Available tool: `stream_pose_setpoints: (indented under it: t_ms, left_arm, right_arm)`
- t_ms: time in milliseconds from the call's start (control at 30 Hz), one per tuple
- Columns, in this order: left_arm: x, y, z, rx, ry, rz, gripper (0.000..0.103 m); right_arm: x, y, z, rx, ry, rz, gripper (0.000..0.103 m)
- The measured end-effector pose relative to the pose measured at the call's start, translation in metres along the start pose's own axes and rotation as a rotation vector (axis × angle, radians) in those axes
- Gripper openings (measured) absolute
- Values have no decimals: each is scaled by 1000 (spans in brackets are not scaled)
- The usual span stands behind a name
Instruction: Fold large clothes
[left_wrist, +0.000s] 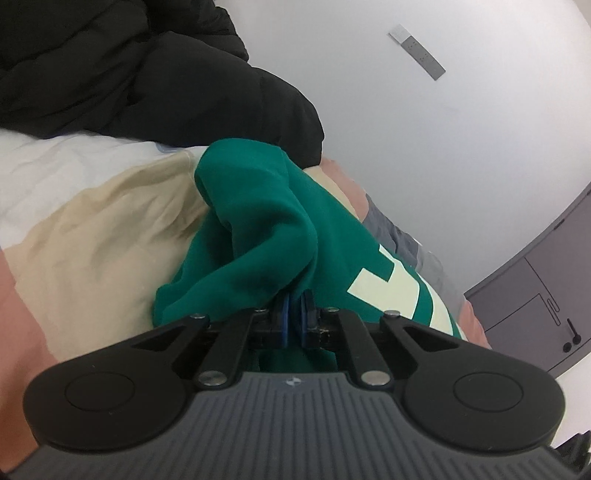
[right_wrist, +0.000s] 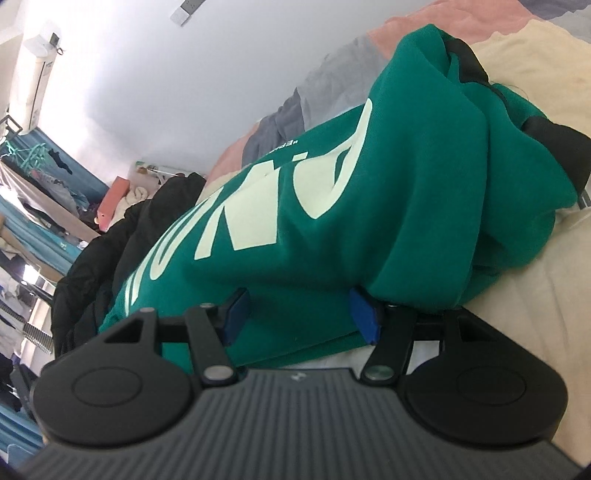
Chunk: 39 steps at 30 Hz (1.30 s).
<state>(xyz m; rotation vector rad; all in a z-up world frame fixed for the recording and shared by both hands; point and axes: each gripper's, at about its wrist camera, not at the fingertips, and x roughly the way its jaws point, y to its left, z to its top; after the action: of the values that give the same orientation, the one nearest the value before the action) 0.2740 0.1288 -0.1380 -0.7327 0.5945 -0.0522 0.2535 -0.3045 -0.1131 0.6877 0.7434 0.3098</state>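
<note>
The green sweatshirt (left_wrist: 266, 229) lies bunched on a bed whose cover (left_wrist: 96, 229) is patched in cream, white and pink. In the left wrist view the left gripper (left_wrist: 294, 310) has its blue pads (left_wrist: 285, 314) drawn almost together on a raised fold of the green cloth; the pad tips are buried in the fabric, so how deep the pinch goes cannot be made out. Pale lettering on the sweatshirt is cut short by folds and by the gripper body. Behind the garment a black padded jacket (left_wrist: 147, 74) is heaped, its upper part running out of the picture. A grey garment (left_wrist: 395, 229) shows only as a strip past the green cloth. A grey cabinet (left_wrist: 535, 280) is clipped by the right edge.

In the right wrist view the right gripper (right_wrist: 301, 314) stands moderately wide, the sweatshirt's edge lying between its blue pads (right_wrist: 364, 314); the right pad touches the cloth from below, the left pad appears clear of it, and whether the cloth is pressed cannot be told. The large letters read upside down and only in part. Black parts of the left gripper poke out from the far folds, mostly hidden. The room at left is cluttered and blurred
</note>
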Motion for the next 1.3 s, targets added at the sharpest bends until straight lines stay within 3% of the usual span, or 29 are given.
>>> stream_pose_setpoints:
  t_ms: [67, 133, 200, 233, 267, 333, 367, 500, 567, 667, 767, 967, 1067, 1200, 1300]
  left_arm:
    - [-8, -2, -2, -27, 0, -6, 9]
    - [-19, -4, -3, -52, 7, -14, 22]
    - [-30, -2, -7, -102, 24, -48, 65]
    - [-37, 0, -11, -144, 23, -76, 73]
    - [-43, 2, -16, -175, 20, -95, 84]
    - [-51, 3, -23, -207, 34, -104, 90]
    - [-51, 4, -26, -230, 56, -111, 94]
    - [-34, 21, -39, -407, 160, -144, 96]
    - [-25, 29, -46, -475, 170, -162, 97]
    - [-10, 38, -47, -545, 135, -199, 97]
    - [0, 46, -48, -631, 41, -198, 97]
    - [16, 39, -42, -622, -1, -174, 98]
    - [18, 40, -35, -619, -17, -230, 97]
    - [13, 28, -23, -543, -53, -339, 98]
    - [16, 20, -18, -479, -33, -308, 99]
  right_arm:
    - [-7, 5, -1, -10, -3, -24, 61]
    - [-16, 9, -3, 0, -8, -27, 62]
    - [-25, 8, -5, 30, -6, -16, 62]
    - [-27, 5, -6, 52, -1, -15, 62]
    - [-29, 2, -7, 81, 7, -15, 65]
    - [-32, -9, -8, 170, 18, 19, 86]
    - [-32, -14, -9, 217, 21, 32, 92]
    - [-30, -28, -11, 317, 27, 60, 91]
    - [-28, -37, -12, 365, 18, 96, 90]
    - [-21, -52, -9, 451, -24, 84, 91]
    - [-16, -68, -7, 545, -61, 83, 91]
    - [-3, -72, -5, 587, -95, 73, 92]
    - [1, -68, -6, 576, -101, 40, 92]
    - [-4, -66, -13, 615, -98, 43, 89]
    - [-6, -66, -20, 665, -62, 74, 89]
